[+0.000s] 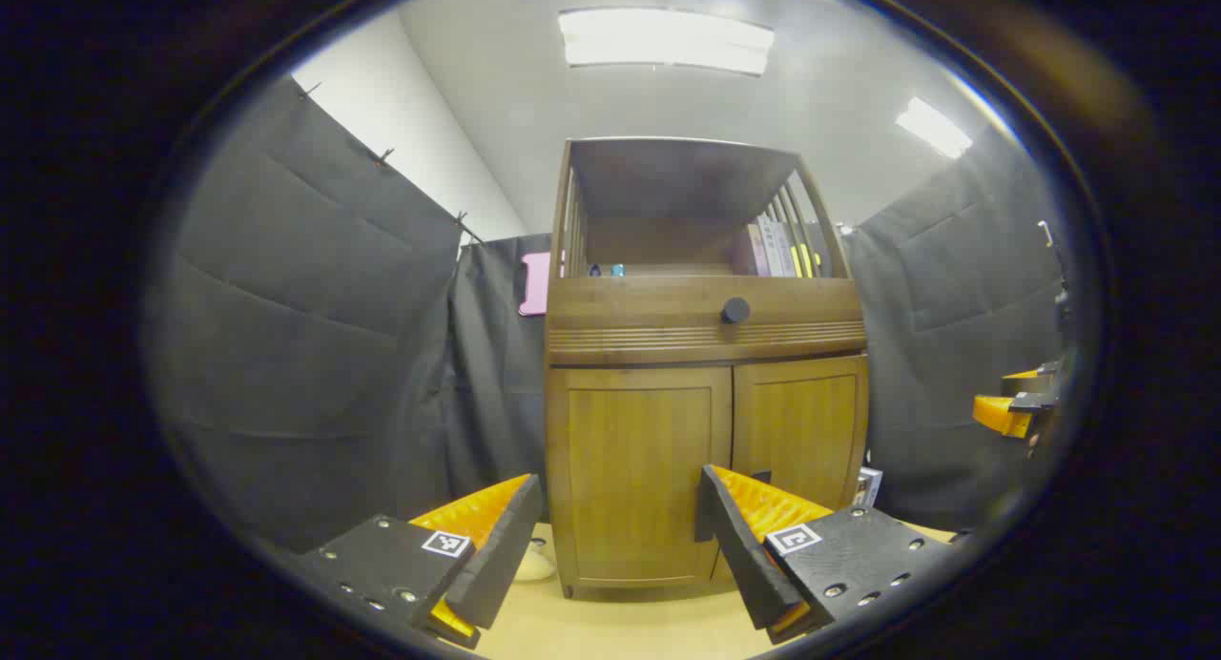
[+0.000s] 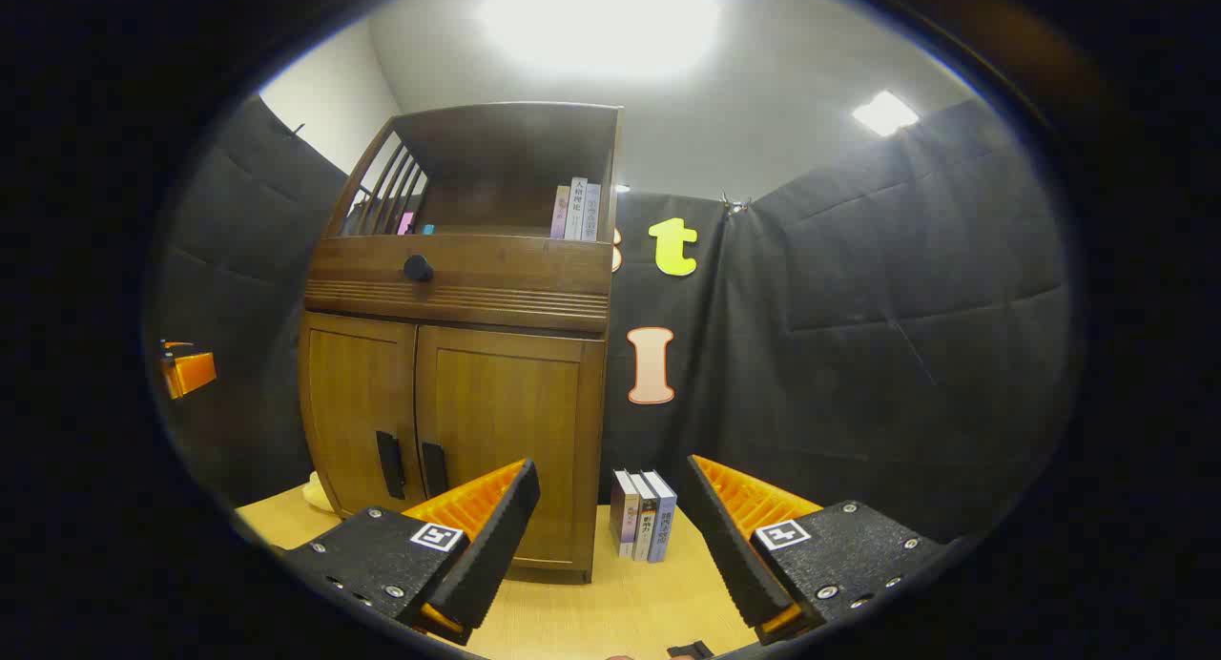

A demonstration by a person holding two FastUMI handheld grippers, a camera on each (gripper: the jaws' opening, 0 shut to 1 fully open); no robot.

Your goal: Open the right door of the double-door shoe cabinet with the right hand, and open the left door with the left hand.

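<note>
Wooden shoe cabinet [image 2: 456, 393] doors closed | left gripper [image 1: 615, 536] fingers wide | right gripper [image 2: 610, 531] fingers wide, both well clear

The left tongs [image 1: 615, 536] hang level with their two fingers spread wide apart, gripping nothing. The right tongs [image 2: 610, 526] are held likewise, fingers parted and bare. Each pair also appears at the far edge of the other's view, well apart.
</note>
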